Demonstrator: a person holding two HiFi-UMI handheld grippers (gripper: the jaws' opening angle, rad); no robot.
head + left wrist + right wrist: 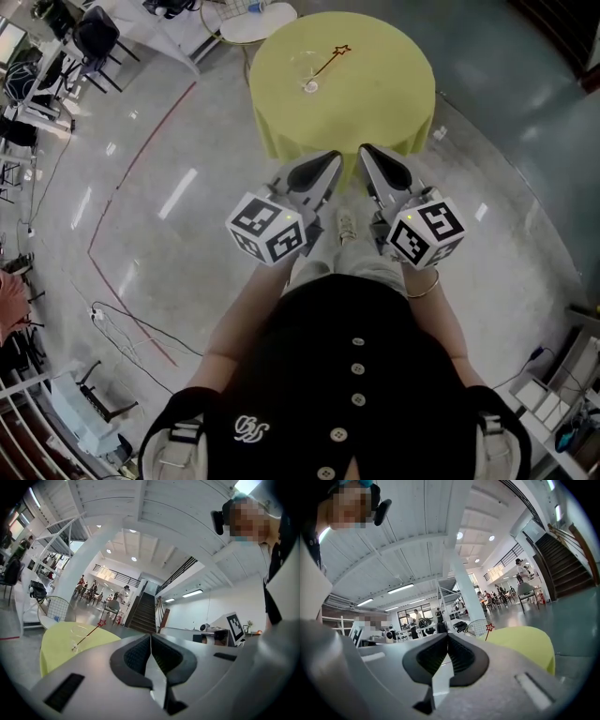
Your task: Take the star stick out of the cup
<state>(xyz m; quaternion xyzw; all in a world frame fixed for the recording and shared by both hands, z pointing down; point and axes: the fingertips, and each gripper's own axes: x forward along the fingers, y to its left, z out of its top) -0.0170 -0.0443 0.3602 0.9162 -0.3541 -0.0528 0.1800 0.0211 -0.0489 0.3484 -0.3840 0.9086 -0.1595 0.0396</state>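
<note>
A clear glass cup (307, 73) stands on the round table with a yellow cloth (375, 89). A thin star stick (333, 58) leans out of it, its red star up and to the right. The left gripper view shows the cup (78, 637) and the star stick (90, 633) far off at the left. In the right gripper view only the star (490, 627) rises above the jaws. My left gripper (336, 161) and right gripper (366, 152) are both shut and empty, held side by side near the table's near edge, well short of the cup.
A white round table (258, 21) stands behind the yellow one. Chairs and equipment (56, 66) fill the far left. A red line (131, 169) and cables (122, 323) run across the grey floor. Racks and boxes (562, 403) sit at the lower right.
</note>
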